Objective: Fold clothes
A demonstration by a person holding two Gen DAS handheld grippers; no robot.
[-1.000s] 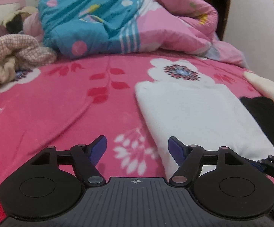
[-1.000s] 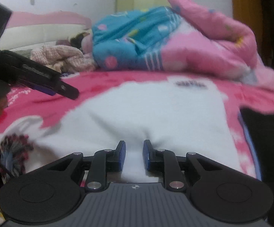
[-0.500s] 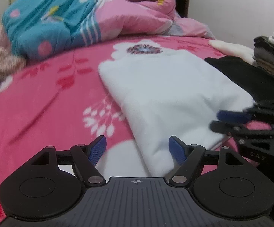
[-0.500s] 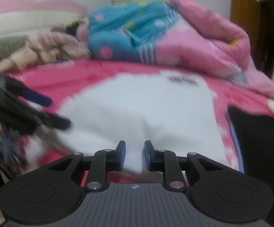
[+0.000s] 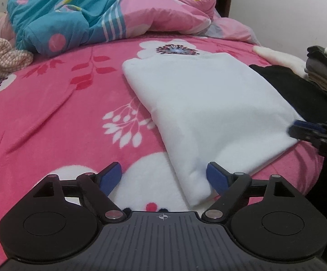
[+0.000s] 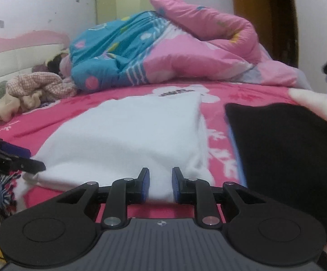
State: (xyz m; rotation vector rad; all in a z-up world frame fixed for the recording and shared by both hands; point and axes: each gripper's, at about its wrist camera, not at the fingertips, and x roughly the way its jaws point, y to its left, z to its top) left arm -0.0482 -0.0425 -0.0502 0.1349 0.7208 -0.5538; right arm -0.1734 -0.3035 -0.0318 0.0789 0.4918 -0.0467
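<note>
White fleece garment (image 5: 208, 113), folded into a soft rectangle near the bed's front edge, has swung closer as your spread left gripper (image 5: 164, 176) reaches its near corner while your right gripper (image 6: 160, 186) stays pinching its hem, readying another fold.

Count on the bed (image 5: 50, 117): one folded white garment (image 5: 208, 113), one flat black garment (image 5: 299, 94) at 3 o'clock of it, and one stack of folded clothes (image 5: 323, 72) at the right edge, the number of pieces in it not countable. At 12 o'clock lies one bunched pink-and-blue quilt (image 5: 109, 11), and at 10 o'clock one crumpled checked cloth (image 5: 3, 56). Two hand-held grippers: left hand-held gripper (image 5: 163, 177), right hand-held gripper (image 6: 160, 185).
</note>
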